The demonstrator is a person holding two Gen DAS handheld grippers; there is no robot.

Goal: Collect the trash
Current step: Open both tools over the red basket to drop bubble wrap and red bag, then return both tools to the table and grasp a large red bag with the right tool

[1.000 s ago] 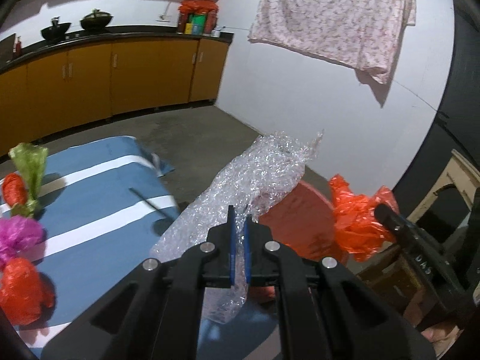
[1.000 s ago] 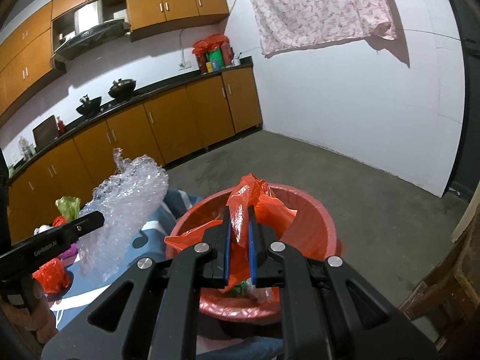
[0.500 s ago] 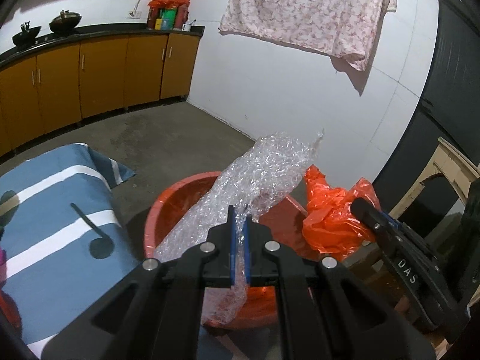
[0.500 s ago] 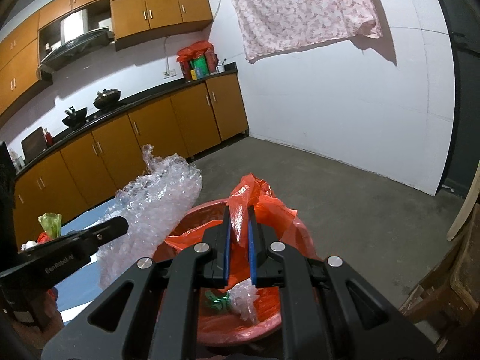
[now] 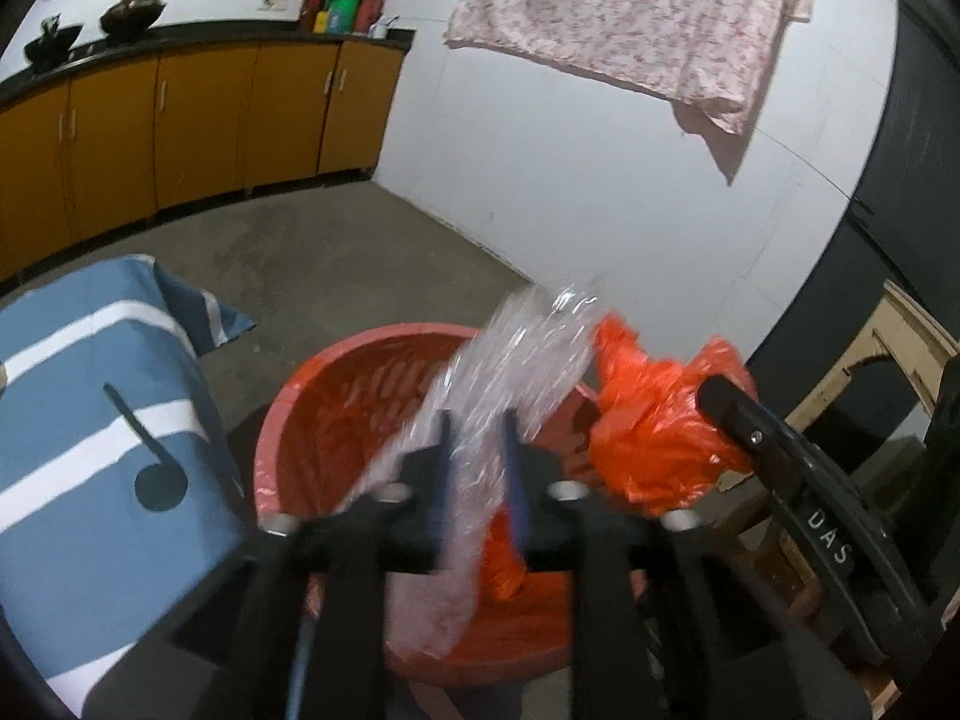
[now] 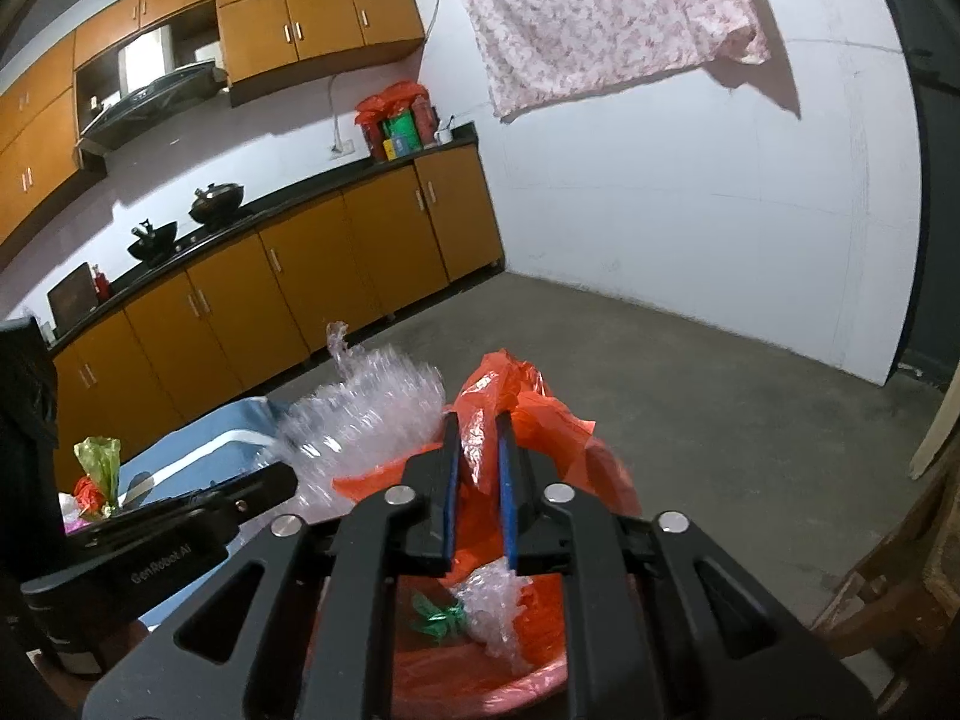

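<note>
- Opening its jaws over the red basin (image 5: 336, 402), the left gripper (image 5: 480, 480) has the bubble wrap (image 5: 528, 354) loose between its pads.
- The right gripper (image 6: 478, 480) is opening too, the orange plastic bag (image 6: 540, 420) hanging between its pads, above the basin.
- Green wrapper (image 6: 438, 615) lies inside the basin, beside the blue striped tabletop (image 5: 90, 420).

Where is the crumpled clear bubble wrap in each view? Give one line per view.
Left wrist: the bubble wrap sits at centre, between the left gripper's opening jaws, over the red plastic basin.
Right wrist: left of centre, beside the orange plastic bag.
Shared landmark: the basin.
</note>
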